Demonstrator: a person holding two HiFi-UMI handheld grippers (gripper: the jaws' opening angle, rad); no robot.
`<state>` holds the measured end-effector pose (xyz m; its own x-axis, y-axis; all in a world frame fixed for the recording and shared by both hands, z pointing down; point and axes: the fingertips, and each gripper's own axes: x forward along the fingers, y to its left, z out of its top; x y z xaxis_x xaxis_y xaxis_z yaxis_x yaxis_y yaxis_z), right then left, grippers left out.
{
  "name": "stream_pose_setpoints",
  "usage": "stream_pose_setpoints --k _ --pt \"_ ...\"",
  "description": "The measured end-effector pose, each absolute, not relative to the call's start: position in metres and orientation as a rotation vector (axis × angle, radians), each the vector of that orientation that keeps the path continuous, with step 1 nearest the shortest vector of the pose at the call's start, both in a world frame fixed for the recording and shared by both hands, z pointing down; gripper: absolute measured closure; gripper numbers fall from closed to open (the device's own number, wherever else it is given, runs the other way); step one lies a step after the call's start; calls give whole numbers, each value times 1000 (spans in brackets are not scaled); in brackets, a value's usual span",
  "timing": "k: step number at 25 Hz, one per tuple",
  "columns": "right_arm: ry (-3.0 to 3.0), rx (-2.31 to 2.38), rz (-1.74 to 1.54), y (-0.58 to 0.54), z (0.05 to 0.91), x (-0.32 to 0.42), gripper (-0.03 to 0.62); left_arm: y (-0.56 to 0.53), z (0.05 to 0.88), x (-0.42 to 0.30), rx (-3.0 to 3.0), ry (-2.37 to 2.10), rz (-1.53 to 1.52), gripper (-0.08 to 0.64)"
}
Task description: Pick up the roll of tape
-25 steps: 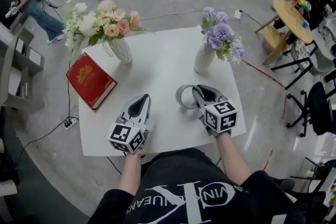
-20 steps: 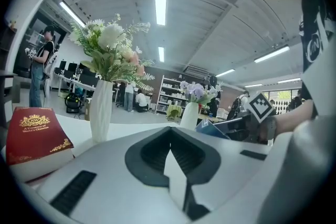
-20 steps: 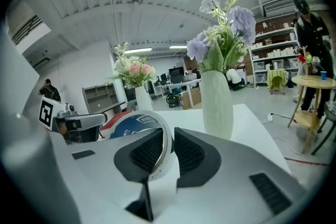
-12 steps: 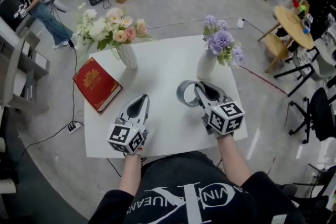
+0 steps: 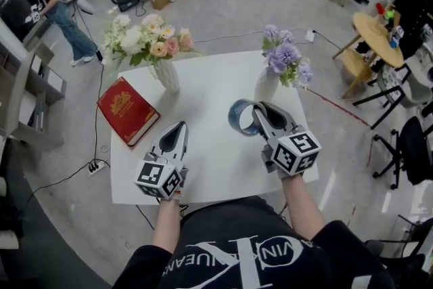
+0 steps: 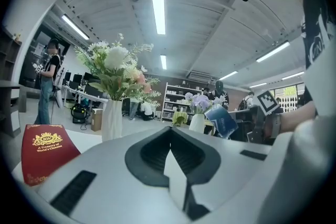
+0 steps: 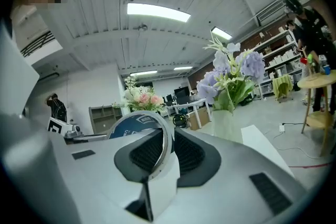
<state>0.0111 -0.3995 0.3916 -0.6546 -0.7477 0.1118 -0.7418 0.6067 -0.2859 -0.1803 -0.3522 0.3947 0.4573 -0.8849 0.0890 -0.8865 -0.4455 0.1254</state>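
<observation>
The roll of tape point(image 5: 234, 117) is a grey ring with a blue face, held upright above the white table point(image 5: 216, 78). My right gripper point(image 5: 254, 116) is shut on its wall, one finger inside the ring and one outside. In the right gripper view the roll of tape point(image 7: 135, 126) stands up between the pads. My left gripper point(image 5: 177, 128) hovers over the table's front left, shut and empty. The left gripper view shows the left gripper point(image 6: 170, 137) with its jaws meeting, and the roll of tape point(image 6: 221, 120) off to the right.
A red book point(image 5: 128, 110) lies at the table's left edge. A white vase of pink and white flowers point(image 5: 167, 74) stands at the back left, a vase of purple flowers point(image 5: 265, 84) just behind the tape. A round wooden table point(image 5: 379, 24) and chairs stand to the right.
Both grippers have risen. The right one has carried the roll of tape higher off the table. Neither gripper's jaws have changed.
</observation>
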Motion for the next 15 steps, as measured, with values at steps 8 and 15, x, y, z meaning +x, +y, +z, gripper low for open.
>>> stream_pose_setpoints --k 8,15 --pt "2769 -1263 -423 -396 373 12 515 -349 386 -186 2564 -1598 20 560" --pt "2744 -1251 -392 -396 363 14 515 -346 381 -193 2564 -1621 8 560"
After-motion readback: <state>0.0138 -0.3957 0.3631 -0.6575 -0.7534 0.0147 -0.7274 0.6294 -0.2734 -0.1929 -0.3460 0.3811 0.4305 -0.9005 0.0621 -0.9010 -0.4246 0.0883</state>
